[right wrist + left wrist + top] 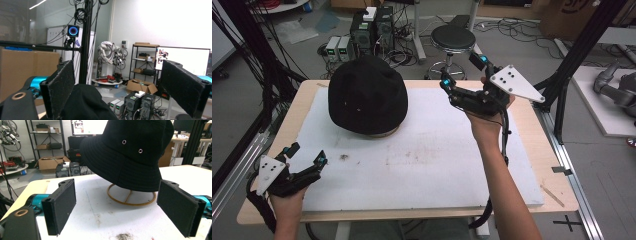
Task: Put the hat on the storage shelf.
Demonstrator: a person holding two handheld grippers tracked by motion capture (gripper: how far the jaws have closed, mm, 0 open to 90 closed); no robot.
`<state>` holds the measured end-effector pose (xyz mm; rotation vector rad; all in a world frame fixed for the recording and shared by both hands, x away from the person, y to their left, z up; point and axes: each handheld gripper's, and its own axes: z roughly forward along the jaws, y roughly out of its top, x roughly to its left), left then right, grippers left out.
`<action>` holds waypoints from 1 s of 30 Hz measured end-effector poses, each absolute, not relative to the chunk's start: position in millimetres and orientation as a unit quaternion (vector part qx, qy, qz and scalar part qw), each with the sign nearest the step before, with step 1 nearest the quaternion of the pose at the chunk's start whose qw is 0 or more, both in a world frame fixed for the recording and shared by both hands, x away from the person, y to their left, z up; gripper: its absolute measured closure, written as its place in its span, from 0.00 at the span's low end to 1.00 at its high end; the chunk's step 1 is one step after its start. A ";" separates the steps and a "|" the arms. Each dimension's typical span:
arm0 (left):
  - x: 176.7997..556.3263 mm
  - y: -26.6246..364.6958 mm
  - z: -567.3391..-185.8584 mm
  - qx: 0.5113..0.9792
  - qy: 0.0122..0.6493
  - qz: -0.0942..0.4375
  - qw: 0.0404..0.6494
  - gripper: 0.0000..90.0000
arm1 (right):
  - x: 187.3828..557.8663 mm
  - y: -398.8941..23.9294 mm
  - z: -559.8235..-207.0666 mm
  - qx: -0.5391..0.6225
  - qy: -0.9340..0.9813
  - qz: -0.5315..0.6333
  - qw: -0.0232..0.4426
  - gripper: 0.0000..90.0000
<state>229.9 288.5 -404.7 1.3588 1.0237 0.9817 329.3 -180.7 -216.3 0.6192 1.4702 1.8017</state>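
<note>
Upper left of centre in the high view, a black fabric bucket hat [367, 94] sits on a round wooden ring stand [384, 133] on the white-topped table [422, 165]. At lower left, the left tool [305, 159] rests low at the table's near corner, jaws apart and empty, aimed up and rightward at the hat, well apart from it. At upper right, the right tool [462, 75] hovers raised over the far edge, jaws likewise spread and holding nothing, pointing leftward toward the hat's crown. From the left gripper view, the hat's brim [130, 180] hangs tilted above the stand's ring [131, 197], straight ahead between the open pads [61, 206]. In the right gripper view the crown [87, 103] sits low between the jaws, so the right tool looks the nearer to a grasp.
</note>
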 end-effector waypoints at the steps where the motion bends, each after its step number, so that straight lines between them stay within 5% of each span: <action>1: 230.2 288.4 -404.9 0.576 0.433 0.415 0.556 0.18 | 327.9 -183.5 -217.7 0.237 0.571 0.697 0.362 0.14; 30: 230.8 285.8 -404.7 0.580 0.429 0.417 0.553 0.18 | 295.5 -286.4 -320.8 0.359 0.576 0.616 0.400 0.11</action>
